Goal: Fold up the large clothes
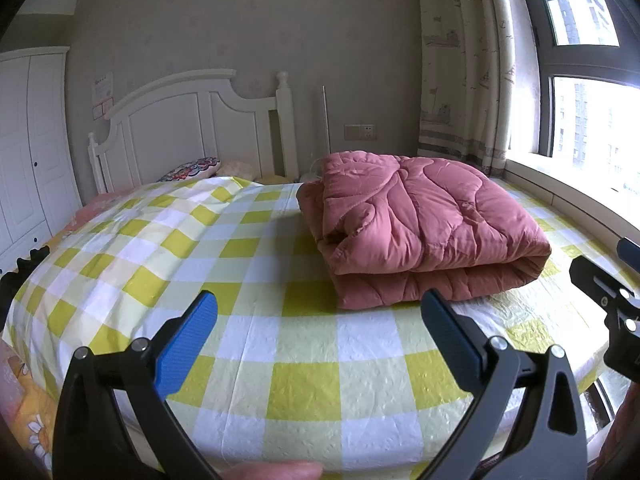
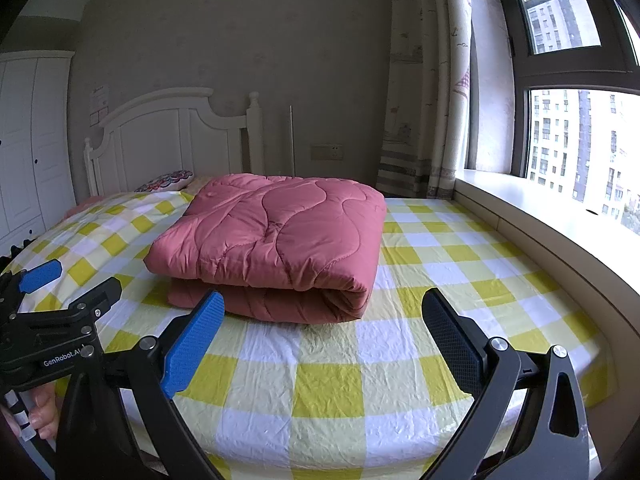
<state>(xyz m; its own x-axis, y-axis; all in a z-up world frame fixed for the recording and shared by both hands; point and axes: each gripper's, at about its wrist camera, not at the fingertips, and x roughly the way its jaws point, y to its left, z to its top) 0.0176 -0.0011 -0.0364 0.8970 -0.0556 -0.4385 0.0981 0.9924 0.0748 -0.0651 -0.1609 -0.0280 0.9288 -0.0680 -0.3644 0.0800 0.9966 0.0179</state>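
Observation:
A pink quilted comforter (image 1: 424, 224) lies folded in a thick stack on the bed, on the yellow and white checked sheet (image 1: 248, 264). It also shows in the right wrist view (image 2: 276, 240), straight ahead. My left gripper (image 1: 320, 312) is open and empty, held above the sheet in front of and left of the comforter. My right gripper (image 2: 324, 312) is open and empty, just short of the comforter's near folded edge. The left gripper (image 2: 44, 280) also shows at the left edge of the right wrist view.
A white headboard (image 1: 192, 128) and a patterned pillow (image 1: 192, 168) stand at the far end. A white wardrobe (image 1: 28, 152) is at the left. A window sill (image 2: 560, 216) and curtain (image 2: 424, 120) run along the right. The bed's near edge is just below the grippers.

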